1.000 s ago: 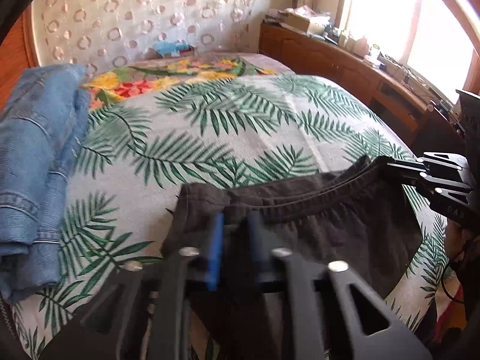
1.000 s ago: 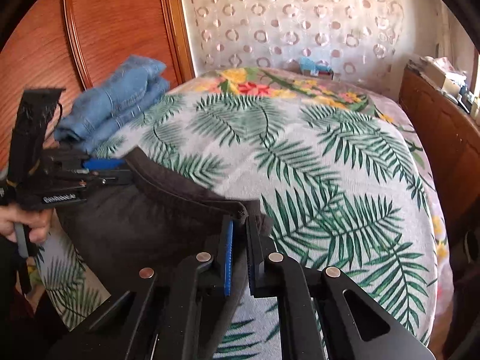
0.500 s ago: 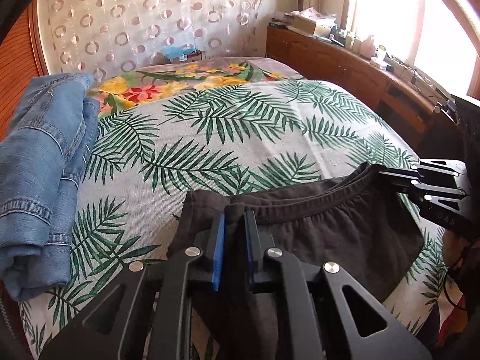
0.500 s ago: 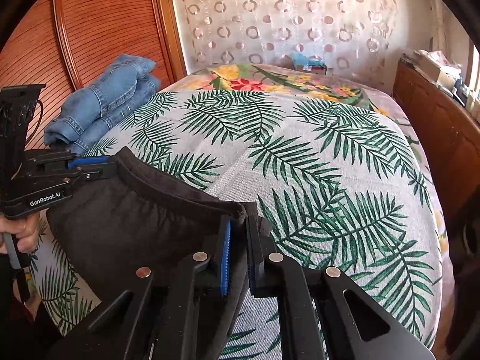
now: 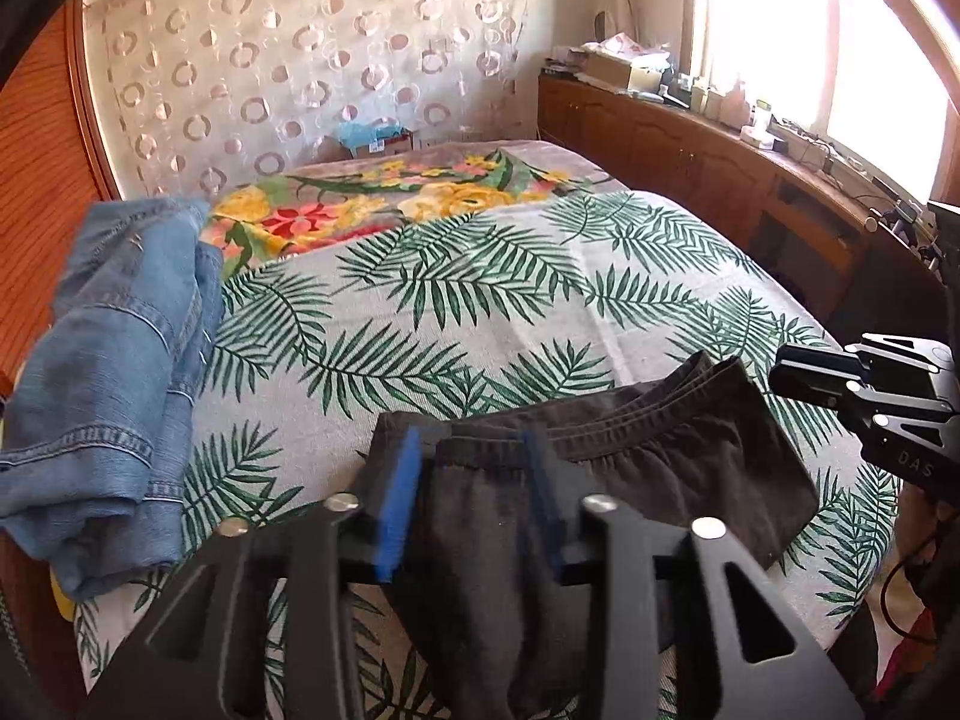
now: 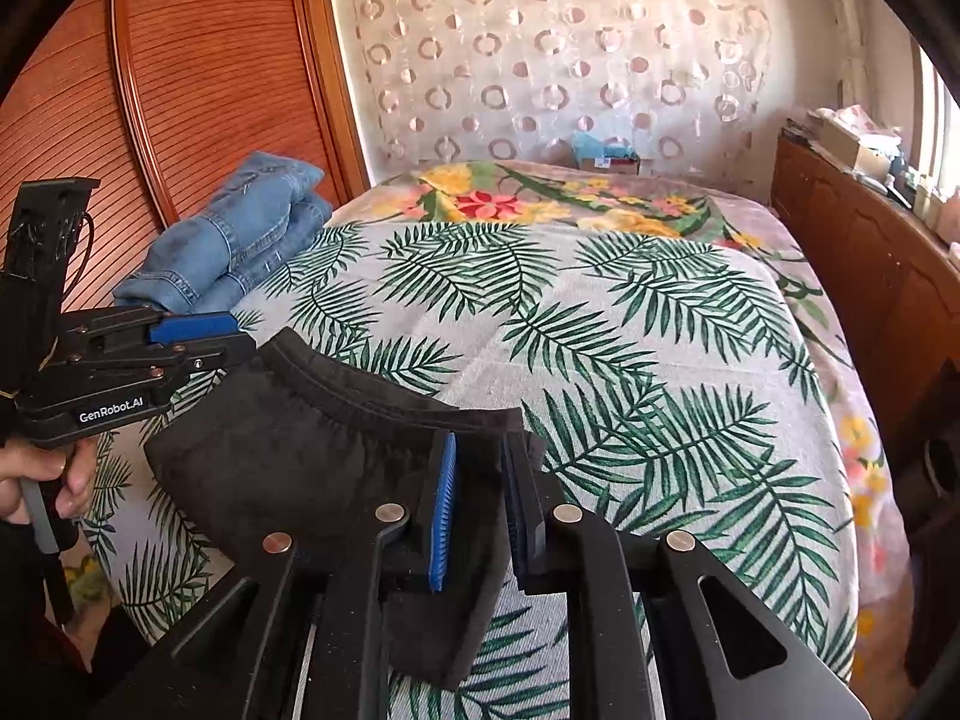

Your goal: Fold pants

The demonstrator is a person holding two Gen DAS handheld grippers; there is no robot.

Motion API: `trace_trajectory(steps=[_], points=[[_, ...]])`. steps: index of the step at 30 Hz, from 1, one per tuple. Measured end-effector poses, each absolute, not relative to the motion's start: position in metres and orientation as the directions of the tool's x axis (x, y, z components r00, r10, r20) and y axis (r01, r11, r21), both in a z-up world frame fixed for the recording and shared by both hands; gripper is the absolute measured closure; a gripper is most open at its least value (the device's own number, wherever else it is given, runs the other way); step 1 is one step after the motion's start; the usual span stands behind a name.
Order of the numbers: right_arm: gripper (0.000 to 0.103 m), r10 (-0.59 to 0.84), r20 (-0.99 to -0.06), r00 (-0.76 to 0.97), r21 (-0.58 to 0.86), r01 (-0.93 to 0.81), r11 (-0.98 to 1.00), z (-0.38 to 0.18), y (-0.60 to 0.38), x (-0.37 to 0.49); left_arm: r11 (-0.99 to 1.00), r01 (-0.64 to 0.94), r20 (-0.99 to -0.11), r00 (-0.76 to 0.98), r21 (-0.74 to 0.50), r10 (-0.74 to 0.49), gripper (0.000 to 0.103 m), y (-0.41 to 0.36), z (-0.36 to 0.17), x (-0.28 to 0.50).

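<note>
On the near edge of the bed [image 5: 540, 312], in your left wrist view, the dark pants [image 5: 660, 468] lie folded, with the elastic waistband turned toward the far end of the bed. Your left claw [image 5: 474, 498] stands over the left corner of this waistband. Its jaws are opening, the blue pads are apart, and the cloth lies between them but they do not press it. At the right side of this view you see your right claw [image 5: 786, 375], its tip just beside the right end of the waistband. A pile of folded blue jeans [image 5: 114, 390] lies at the left edge of the bed, apart from the pants.

In your right wrist view, the pants [image 6: 288, 456] are again at the near edge of the bed [image 6: 660, 360], on the leaf-print cover. Your right claw [image 6: 480, 504] is over the right corner of the waistband; its jaws are opening, a narrow gap shows between the pads, and the dark cloth passes between them. Your left claw [image 6: 234, 339] is at the left, its tip at the other end of the waistband, and your hand [image 6: 42, 480] holds its handle. The jeans [image 6: 240, 234] lie at the far left edge of the bed, beside the wooden wall panel [image 6: 198, 78].
</note>
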State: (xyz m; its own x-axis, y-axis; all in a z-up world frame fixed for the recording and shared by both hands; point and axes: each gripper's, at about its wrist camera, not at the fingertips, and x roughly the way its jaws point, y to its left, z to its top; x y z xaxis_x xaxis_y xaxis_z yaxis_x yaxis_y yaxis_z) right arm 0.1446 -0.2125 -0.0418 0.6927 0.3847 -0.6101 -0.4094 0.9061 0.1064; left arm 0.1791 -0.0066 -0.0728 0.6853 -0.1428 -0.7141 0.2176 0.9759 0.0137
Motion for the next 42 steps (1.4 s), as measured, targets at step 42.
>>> trace_trajectory(steps=[42], points=[[0.056, 0.339, -0.707, 0.621, 0.113, -0.375, 0.920, -0.077, -0.203, 0.161, 0.980, 0.192, -0.790, 0.593, -0.049, -0.156, 0.015, 0.026, -0.134, 0.187]])
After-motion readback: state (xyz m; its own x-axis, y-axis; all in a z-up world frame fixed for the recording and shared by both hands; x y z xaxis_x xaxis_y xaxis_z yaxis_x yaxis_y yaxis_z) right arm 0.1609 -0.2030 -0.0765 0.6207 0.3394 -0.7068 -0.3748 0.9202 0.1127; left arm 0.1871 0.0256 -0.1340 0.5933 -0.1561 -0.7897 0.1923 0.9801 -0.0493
